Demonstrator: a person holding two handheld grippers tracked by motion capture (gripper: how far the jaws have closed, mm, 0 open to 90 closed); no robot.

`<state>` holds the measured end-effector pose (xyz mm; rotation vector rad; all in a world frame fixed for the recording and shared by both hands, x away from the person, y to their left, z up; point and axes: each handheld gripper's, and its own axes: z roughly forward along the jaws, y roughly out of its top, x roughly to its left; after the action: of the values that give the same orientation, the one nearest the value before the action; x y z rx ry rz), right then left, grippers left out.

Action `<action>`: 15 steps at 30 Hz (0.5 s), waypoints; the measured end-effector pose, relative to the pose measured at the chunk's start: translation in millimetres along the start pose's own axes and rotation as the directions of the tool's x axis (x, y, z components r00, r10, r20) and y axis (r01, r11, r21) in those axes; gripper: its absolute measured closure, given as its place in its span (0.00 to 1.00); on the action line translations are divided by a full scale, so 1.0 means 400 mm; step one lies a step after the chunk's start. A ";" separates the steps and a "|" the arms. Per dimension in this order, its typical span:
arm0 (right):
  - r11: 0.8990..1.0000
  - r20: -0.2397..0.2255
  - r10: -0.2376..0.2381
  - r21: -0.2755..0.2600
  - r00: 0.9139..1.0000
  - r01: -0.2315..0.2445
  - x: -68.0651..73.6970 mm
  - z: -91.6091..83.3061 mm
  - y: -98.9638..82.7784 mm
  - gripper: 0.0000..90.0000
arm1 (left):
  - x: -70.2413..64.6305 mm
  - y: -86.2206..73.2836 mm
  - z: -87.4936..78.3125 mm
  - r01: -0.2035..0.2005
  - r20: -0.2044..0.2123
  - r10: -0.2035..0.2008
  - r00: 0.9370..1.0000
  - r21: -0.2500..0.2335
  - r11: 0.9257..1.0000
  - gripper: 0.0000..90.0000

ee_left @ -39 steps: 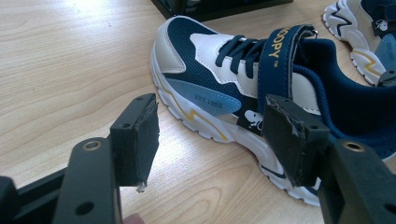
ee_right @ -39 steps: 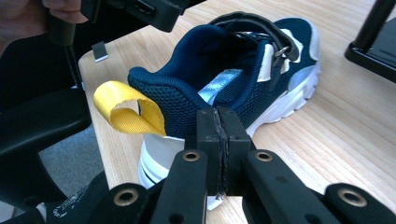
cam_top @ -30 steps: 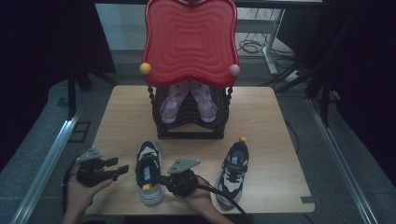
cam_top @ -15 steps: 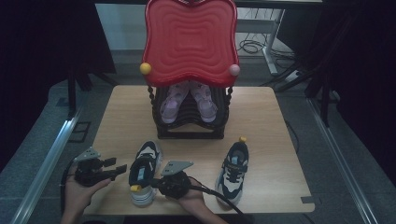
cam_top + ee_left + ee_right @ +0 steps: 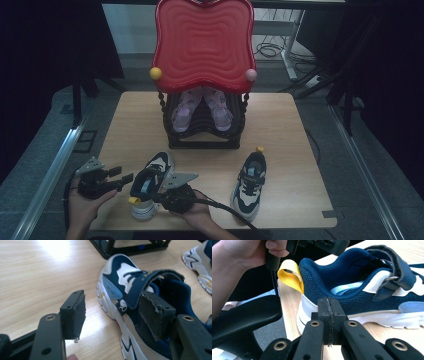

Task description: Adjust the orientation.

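Note:
A navy-and-white sneaker (image 5: pixel 152 175) with a yellow heel loop (image 5: pixel 290 275) lies on the wooden table (image 5: pixel 280 130) near its front left. My left gripper (image 5: pixel 122 176) is on its left with the jaws open. In the left gripper view (image 5: pixel 115 312) one pad overlaps the sneaker's (image 5: pixel 120 282) collar and the other stands over bare wood. My right gripper (image 5: pixel 157 196) is on the sneaker's right, at its heel. Its jaws (image 5: pixel 329 315) are shut with nothing between them, their tips right at the sneaker's (image 5: pixel 362 272) side.
A matching sneaker (image 5: pixel 248 182) lies at the front right. A black rack (image 5: pixel 202 135) at mid table holds a pair of pink shoes (image 5: pixel 182 112) under a tall red wavy panel (image 5: pixel 202 45). The table's front edge is just behind both hands.
The right gripper has slid left, and the near sneaker has shifted left and turned with it, toe now angled right. The left gripper has stayed put.

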<state>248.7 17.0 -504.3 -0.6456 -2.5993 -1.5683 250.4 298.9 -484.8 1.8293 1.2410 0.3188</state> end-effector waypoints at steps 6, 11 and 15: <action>1.000 -0.008 -0.001 0.001 1.000 0.001 0.002 0.009 0.004 0.99 | 0.007 0.003 -0.013 0.008 -0.005 -0.008 1.000 -0.023 1.000 0.42; 1.000 -0.012 -0.004 0.008 1.000 0.004 0.005 0.020 0.007 0.99 | 0.004 0.007 -0.013 0.003 -0.001 -0.003 1.000 -0.030 1.000 0.42; 1.000 -0.015 -0.004 0.008 1.000 0.004 0.007 0.028 0.010 0.99 | 0.005 0.010 -0.013 0.001 0.001 -0.001 1.000 -0.030 1.000 0.42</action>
<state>249.5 29.1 -505.5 -0.6256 -2.5970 -1.5563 250.7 302.9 -479.1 1.8028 1.2305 0.3347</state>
